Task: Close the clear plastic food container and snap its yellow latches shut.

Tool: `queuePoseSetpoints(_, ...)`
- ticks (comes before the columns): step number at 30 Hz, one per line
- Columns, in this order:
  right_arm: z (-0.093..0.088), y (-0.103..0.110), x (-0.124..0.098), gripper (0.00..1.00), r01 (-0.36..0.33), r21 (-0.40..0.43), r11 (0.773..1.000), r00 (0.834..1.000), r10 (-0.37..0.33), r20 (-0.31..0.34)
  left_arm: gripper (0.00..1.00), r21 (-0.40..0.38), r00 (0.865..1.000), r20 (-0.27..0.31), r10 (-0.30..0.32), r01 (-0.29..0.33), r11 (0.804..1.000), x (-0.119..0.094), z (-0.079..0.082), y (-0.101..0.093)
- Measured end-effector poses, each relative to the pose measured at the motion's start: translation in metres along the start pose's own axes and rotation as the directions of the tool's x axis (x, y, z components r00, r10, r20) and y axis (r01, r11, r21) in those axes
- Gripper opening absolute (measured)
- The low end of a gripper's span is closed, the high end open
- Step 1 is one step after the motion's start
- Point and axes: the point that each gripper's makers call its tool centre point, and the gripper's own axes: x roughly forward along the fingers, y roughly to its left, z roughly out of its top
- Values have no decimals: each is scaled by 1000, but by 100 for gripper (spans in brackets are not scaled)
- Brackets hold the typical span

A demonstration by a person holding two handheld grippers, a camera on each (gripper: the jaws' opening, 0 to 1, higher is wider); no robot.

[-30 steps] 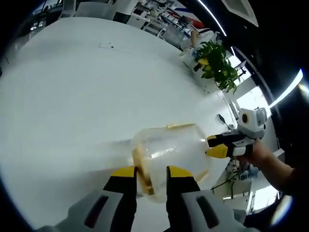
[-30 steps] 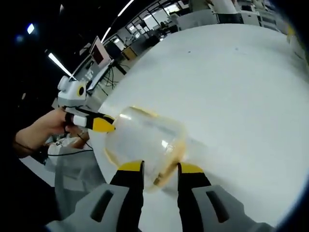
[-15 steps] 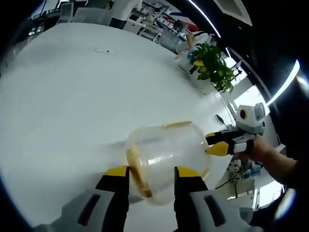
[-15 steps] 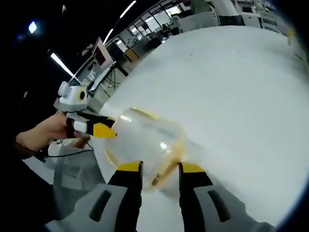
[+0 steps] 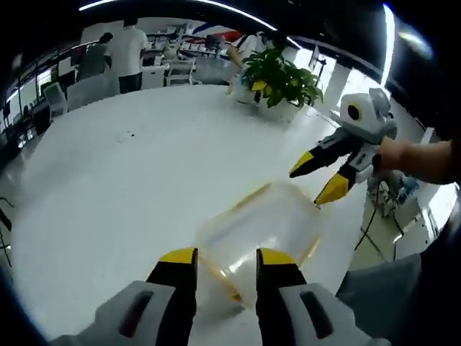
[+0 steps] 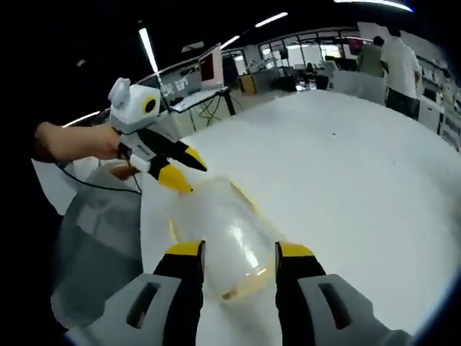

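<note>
the clear plastic food container [image 5: 263, 234] is seen on the white bench [image 5: 108, 180], between both tools. the left hand-held gripper [image 5: 223, 261] and right hand-held gripper [image 6: 238, 252] are held parted, gripping nothing, apparently positioned to press yellow latches [image 6: 241, 288].

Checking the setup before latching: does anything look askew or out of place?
Nothing stands out. The clear container sits on the white table, between the open left gripper and open right gripper.
</note>
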Motion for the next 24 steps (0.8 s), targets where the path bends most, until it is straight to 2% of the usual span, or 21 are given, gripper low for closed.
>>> queuePoseSetpoints(2, 3, 6, 5, 36, -16, -23, 1000, 1000, 16, 0, 28, 72, 1000, -10, 18, -18, 997, 3, 4, -3)
queuePoseSetpoints(5, 6, 12, 14, 36, -38, -35, 999, 999, 38, -9, 28, 174, 1000, -26, -9, 13, 985, 11, 8, -15)
queuePoseSetpoints(7, 5, 14, 19, 38, -40, -70, 997, 999, 38, -30, 29, 227, 998, -54, -13, 25, 974, 16, 6, -21)
queuePoseSetpoints(9, 8, 14, 23, 44, -35, -120, 992, 999, 30, -38, 34, 243, 998, -54, -9, 22, 970, 20, 7, -28)
queuePoseSetpoints(11, 10, 16, 25, 48, -45, -132, 990, 998, 40, -44, 37, 263, 998, -59, -28, 42, 964, 21, 6, -36)
queuePoseSetpoints(15, 18, 18, 26, 47, -73, -167, 983, 996, 64, -58, 37, 327, 996, -80, -43, 67, 943, 20, 3, -48)
queuePoseSetpoints(18, 20, 15, 29, 47, -72, -189, 979, 996, 59, -73, 37, 342, 995, -85, -50, 76, 936, 16, 2, -52)
queuePoseSetpoints(22, 21, 8, 34, 47, -76, -202, 976, 994, 59, -91, 38, 396, 993, -110, -44, 85, 914, 14, -4, -54)
queuePoseSetpoints(24, 20, 6, 35, 48, -80, -211, 974, 992, 57, -113, 41, 407, 992, -118, -46, 91, 909, 13, -6, -57)
